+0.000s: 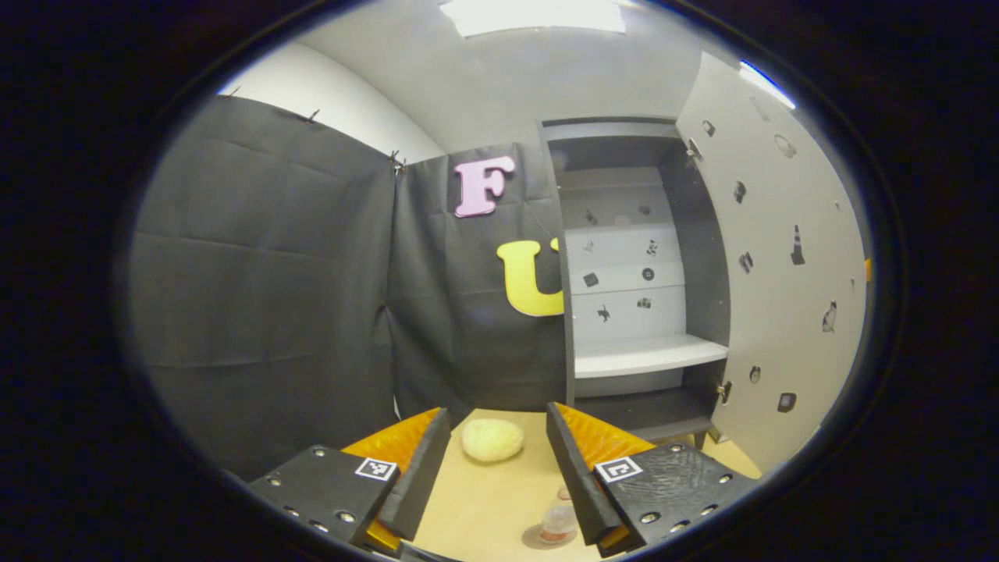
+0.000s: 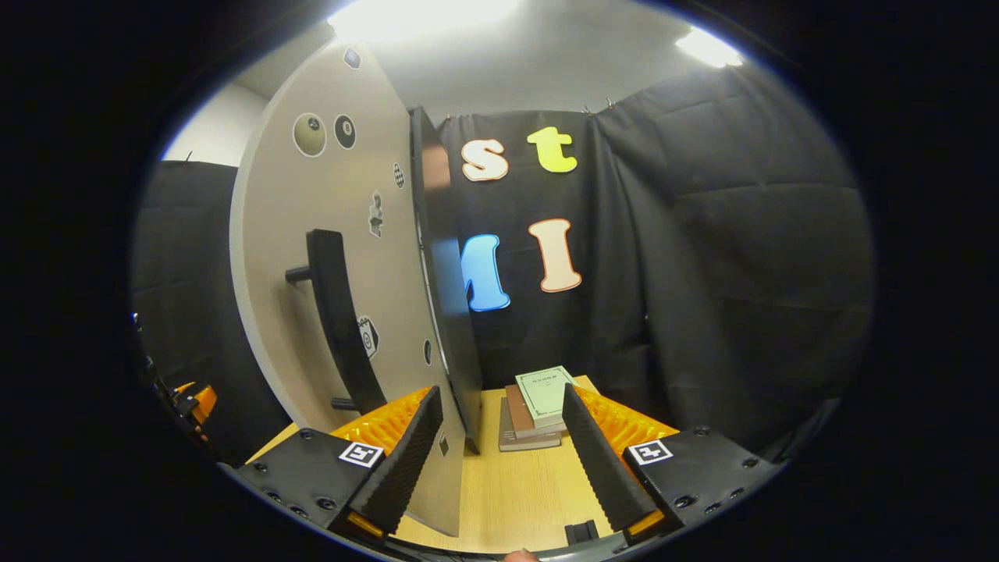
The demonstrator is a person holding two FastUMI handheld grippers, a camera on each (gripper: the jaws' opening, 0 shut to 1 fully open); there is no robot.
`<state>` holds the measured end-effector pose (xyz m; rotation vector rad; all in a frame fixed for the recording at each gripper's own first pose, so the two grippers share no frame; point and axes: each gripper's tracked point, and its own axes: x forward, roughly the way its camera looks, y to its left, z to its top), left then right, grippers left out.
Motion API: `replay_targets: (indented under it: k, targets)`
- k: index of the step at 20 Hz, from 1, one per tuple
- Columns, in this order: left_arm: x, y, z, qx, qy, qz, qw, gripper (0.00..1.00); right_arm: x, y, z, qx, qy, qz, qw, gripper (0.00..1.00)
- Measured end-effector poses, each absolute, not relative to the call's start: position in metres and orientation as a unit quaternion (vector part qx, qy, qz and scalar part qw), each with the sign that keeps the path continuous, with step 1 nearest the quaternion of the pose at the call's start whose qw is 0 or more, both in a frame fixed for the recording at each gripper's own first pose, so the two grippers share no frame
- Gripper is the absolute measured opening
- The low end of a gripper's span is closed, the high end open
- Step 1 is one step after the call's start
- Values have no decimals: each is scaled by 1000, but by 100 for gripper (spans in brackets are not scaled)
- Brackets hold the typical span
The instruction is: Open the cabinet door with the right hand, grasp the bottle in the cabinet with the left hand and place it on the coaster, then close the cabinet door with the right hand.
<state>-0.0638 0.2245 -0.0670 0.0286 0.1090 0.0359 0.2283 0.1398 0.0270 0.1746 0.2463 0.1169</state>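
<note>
The cabinet [image 1: 640, 355] stands open, its white shelf bare. Its door [image 1: 780, 273] is swung out to the right. A small clear bottle [image 1: 559, 521] stands on a round coaster [image 1: 537, 540] on the table, just below my left gripper [image 1: 498, 412], which is open and holds nothing. In the right gripper view the door [image 2: 343, 234] with its black bar handle [image 2: 337, 320] is close on the left. The door's free edge [image 2: 449, 468] reaches between the fingers of my open right gripper [image 2: 501, 393], nearer the left finger, with no grip on the handle.
A pale yellow lump [image 1: 492, 439] lies on the wooden table [image 1: 484, 499] ahead of the left gripper. A stack of books [image 2: 538, 406] lies by the back wall beyond the door. The other gripper [image 2: 193, 400] shows at the far left edge.
</note>
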Motion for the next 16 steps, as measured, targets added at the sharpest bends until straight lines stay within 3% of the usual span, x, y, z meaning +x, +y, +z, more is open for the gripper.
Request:
replay_targets:
  k: [4, 5, 6, 7, 9, 10, 12, 13, 14, 15, 16]
  targets:
    - [-63, 232, -66, 19, 53, 16, 998, 74, 225, 152, 37, 74, 113, 45, 990, 96]
    - [-61, 232, -65, 16, 49, 14, 999, 75, 223, 151, 37, 69, 113, 35, 991, 89]
    - [-59, 231, -64, 13, 47, 12, 999, 74, 221, 153, 38, 65, 113, 27, 991, 89]
    - [-58, 232, -64, 10, 45, 10, 999, 74, 220, 155, 39, 61, 114, 21, 991, 96]
    - [-56, 229, -65, 3, 44, 3, 999, 74, 217, 162, 42, 49, 113, 14, 992, 96]
    - [-56, 228, -66, 2, 46, 0, 999, 74, 216, 167, 42, 43, 113, 13, 993, 89]
    - [-56, 228, -65, 1, 46, -6, 999, 77, 214, 180, 43, 39, 114, 15, 993, 89]
    - [-55, 228, -65, 2, 46, -9, 999, 77, 213, 187, 43, 39, 114, 17, 993, 96]
    - [-54, 228, -65, 2, 44, -12, 999, 74, 212, 194, 43, 39, 114, 20, 992, 96]
    - [-53, 228, -65, 1, 43, -15, 999, 75, 210, 201, 44, 39, 114, 22, 992, 89]
    - [-53, 227, -65, 1, 43, -19, 999, 74, 209, 207, 45, 38, 114, 24, 992, 89]
